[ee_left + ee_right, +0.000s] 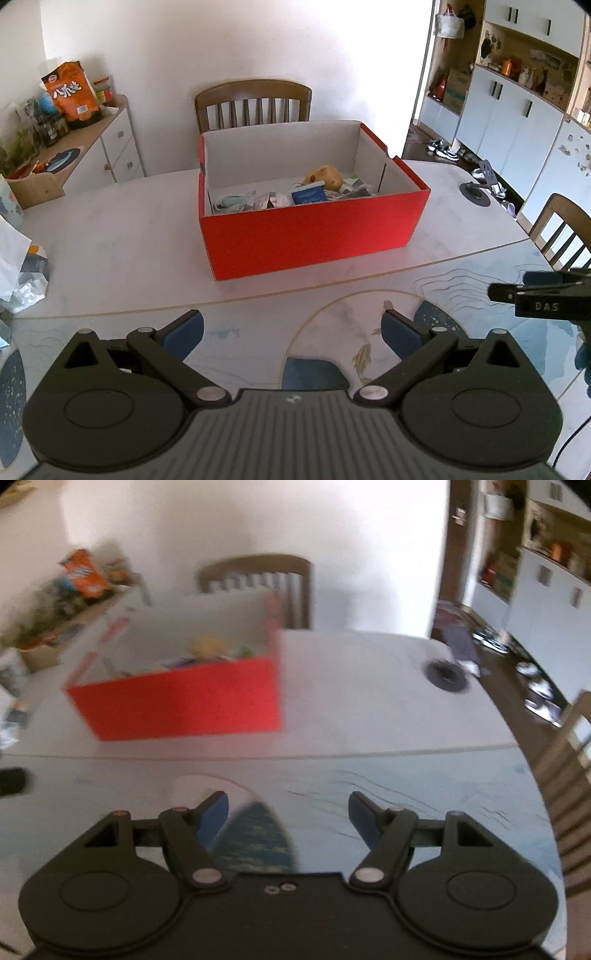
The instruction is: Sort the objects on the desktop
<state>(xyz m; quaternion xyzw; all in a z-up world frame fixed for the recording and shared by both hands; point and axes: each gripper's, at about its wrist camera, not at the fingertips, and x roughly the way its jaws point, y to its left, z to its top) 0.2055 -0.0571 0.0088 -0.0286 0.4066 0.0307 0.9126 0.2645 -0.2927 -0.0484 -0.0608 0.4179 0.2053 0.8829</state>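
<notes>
A red cardboard box [306, 236] with a white inside stands open on the table, holding a yellow plush toy [325, 177], a blue packet [308, 194] and several wrappers. My left gripper [291, 334] is open and empty, low over the patterned mat in front of the box. The other gripper's black finger [517, 291] pokes in at the right edge. In the blurred right wrist view the red box [184, 705] sits to the upper left, and my right gripper [288, 814] is open with nothing between its blue pads.
A patterned mat [369, 332] covers the near table. A black round stand [474, 192] sits at the far right corner. Bags [18, 266] lie at the left edge. Wooden chairs [255, 103] stand behind and to the right. A sideboard [74, 147] with snacks stands left.
</notes>
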